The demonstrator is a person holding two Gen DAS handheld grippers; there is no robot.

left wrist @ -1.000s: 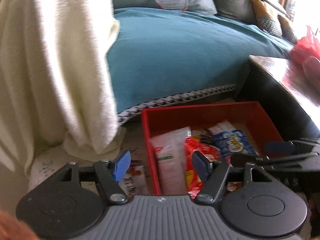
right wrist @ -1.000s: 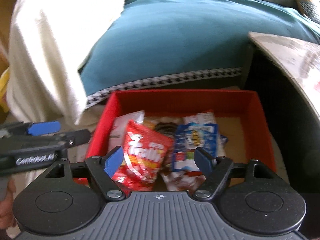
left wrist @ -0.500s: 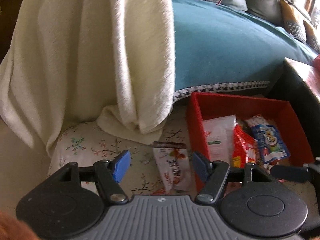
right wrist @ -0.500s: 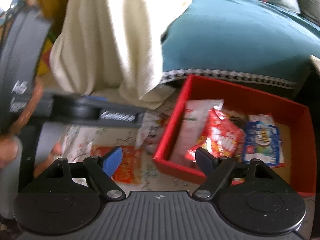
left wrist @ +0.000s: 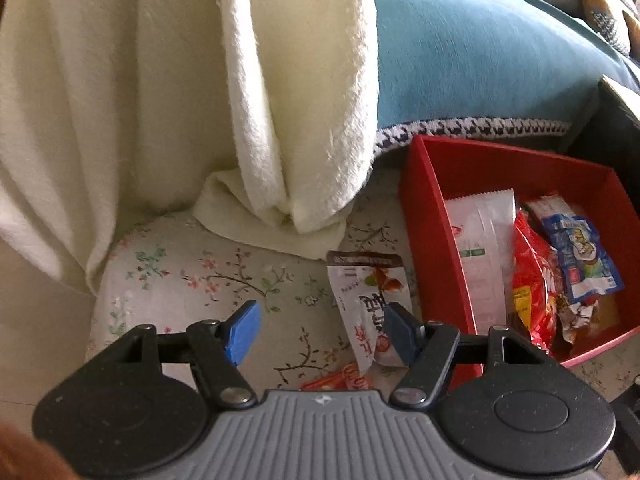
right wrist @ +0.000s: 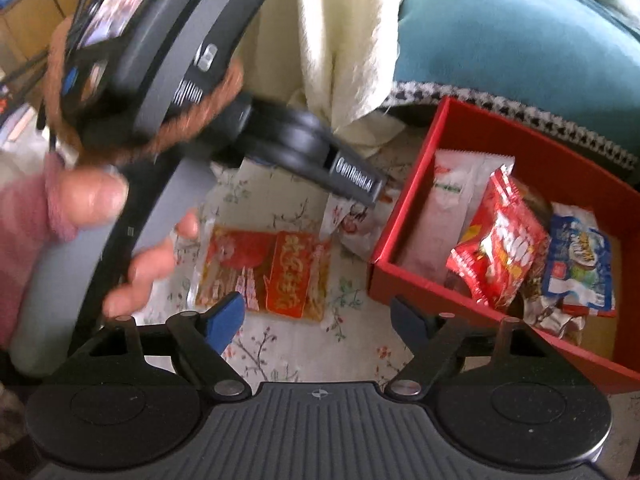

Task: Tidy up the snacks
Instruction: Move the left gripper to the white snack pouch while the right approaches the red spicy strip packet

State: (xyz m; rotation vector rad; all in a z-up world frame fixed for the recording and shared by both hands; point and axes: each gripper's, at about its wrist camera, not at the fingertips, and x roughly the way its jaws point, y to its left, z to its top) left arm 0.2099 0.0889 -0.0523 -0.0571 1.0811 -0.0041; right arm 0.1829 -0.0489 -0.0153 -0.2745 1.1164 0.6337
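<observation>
Red box (left wrist: 424,184) sits on the floral cloth (left wrist: 192,280) at the foot of the teal-covered sofa (left wrist: 480,60), and it already holds several packets: a pale pink-and-white packet (right wrist: 436,216) along its left wall, a red crinkled bag (right wrist: 500,248) in the middle, a blue-and-white packet (right wrist: 580,264) to the right, with darker wrappers half hidden beneath. Two snacks remain outside. A white pouch with brown top band (left wrist: 368,300) lies just beside the box's left wall; an orange-red noodle-type packet (right wrist: 272,272) lies flat on the cloth nearer the cameras, apart from the box. Left gripper (left wrist: 320,332) hovers low over the white pouch, fingers spread wide, nothing between them; the right-hand finger overlaps the pouch's edge in view, contact not certain. Right gripper (right wrist: 316,320) hangs above the orange-red packet, fingers likewise spread and empty. Seen from the right wrist, the left tool is blurred. Cream towel (left wrist: 280,100) drapes down behind. Judgement: sorting looks well past halfway, most packets boxed, two visible ones left to lift in; the white pouch seems the next target.
</observation>
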